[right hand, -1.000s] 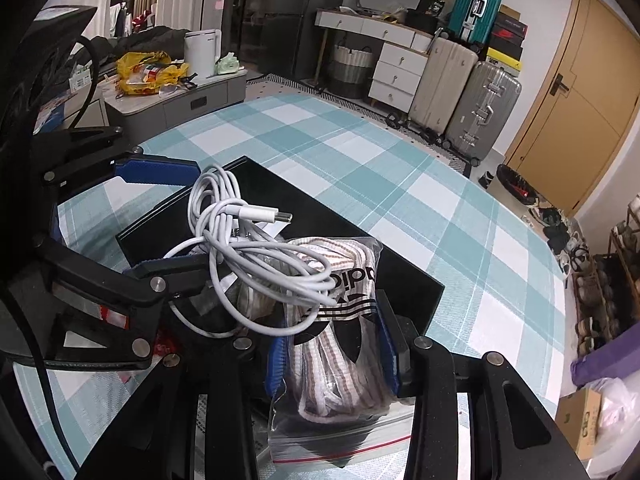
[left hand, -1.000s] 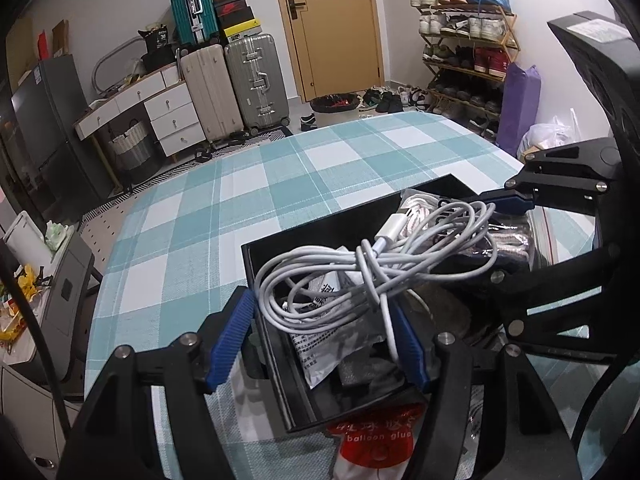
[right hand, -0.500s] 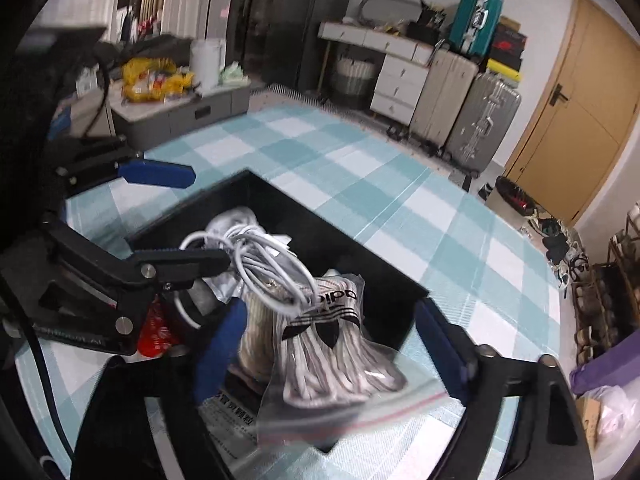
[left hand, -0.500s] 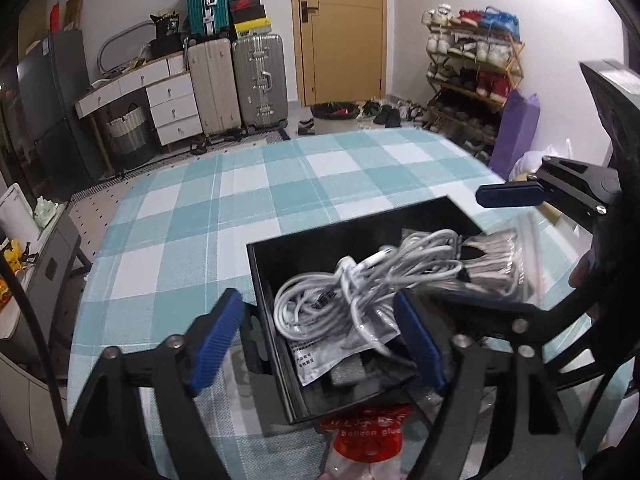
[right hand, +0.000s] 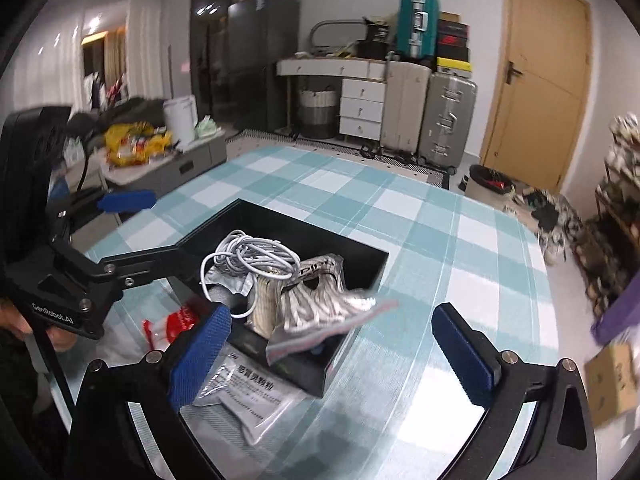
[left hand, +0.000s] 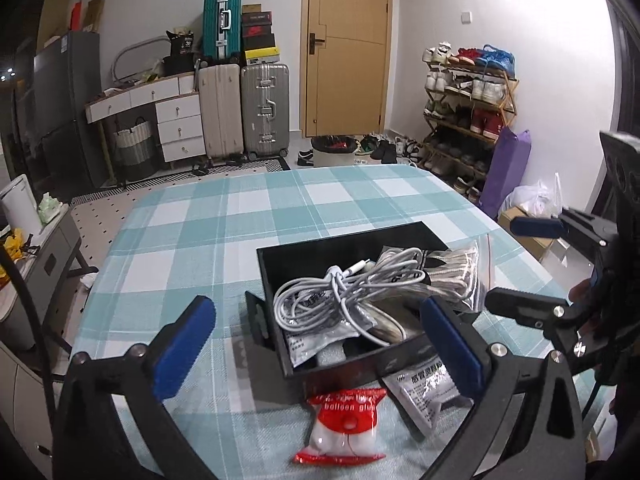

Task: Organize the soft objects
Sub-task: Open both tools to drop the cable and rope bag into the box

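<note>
A black box point(left hand: 352, 246) point(right hand: 362, 250) stands on the checked tablecloth. In it lie a coiled white cable point(left hand: 340, 296) point(right hand: 252, 260) and a zip bag of striped socks point(left hand: 454, 276) point(right hand: 320, 306), the bag hanging over the near rim. My left gripper point(left hand: 318, 344) point(right hand: 144, 228) hovers back from the box, its jaws opening wide with nothing gripped between them. My right gripper point(right hand: 332, 356) point(left hand: 516, 264) is likewise opening and holds nothing.
A red balloon-glue pouch point(left hand: 348, 420) point(right hand: 176, 320) and a silver sachet point(left hand: 428, 388) point(right hand: 248, 394) lie on the table in front of the box. Beyond the table stand suitcases point(left hand: 244, 108), a door point(left hand: 344, 48) and a shoe rack point(left hand: 468, 100).
The left gripper let go of the cable and the right one of the bagged socks; both now lie in the box. Both grippers spread wide and pulled back and up.
</note>
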Tool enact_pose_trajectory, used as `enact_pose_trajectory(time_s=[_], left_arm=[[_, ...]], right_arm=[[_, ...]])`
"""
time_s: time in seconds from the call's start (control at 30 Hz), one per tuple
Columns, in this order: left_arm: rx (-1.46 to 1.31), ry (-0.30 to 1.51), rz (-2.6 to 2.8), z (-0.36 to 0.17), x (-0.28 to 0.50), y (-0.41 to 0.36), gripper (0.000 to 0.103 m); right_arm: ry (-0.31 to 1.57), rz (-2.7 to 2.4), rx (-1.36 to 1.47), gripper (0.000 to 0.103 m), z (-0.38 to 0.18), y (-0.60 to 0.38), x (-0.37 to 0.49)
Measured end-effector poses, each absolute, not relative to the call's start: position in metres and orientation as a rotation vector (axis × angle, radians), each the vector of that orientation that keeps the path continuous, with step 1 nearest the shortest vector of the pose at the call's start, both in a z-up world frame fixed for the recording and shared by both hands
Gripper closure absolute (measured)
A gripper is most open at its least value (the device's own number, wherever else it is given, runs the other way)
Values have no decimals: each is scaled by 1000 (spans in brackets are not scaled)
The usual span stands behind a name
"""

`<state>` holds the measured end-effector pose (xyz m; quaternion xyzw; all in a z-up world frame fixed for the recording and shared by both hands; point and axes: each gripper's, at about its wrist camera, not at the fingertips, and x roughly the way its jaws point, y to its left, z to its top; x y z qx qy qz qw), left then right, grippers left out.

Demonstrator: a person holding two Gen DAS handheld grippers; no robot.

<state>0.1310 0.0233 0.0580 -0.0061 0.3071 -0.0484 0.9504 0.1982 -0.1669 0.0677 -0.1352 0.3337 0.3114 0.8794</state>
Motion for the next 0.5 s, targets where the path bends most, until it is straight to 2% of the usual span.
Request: enact_pose_trajectory(time_s=[0.17, 0.5], left_arm=[[-27, 616, -76, 57, 116, 28, 0], [-8, 613, -48, 39, 97, 27, 0]], right_arm=[[721, 630, -169, 1, 63, -181, 187], [747, 614, -148, 1, 42, -183, 161]])
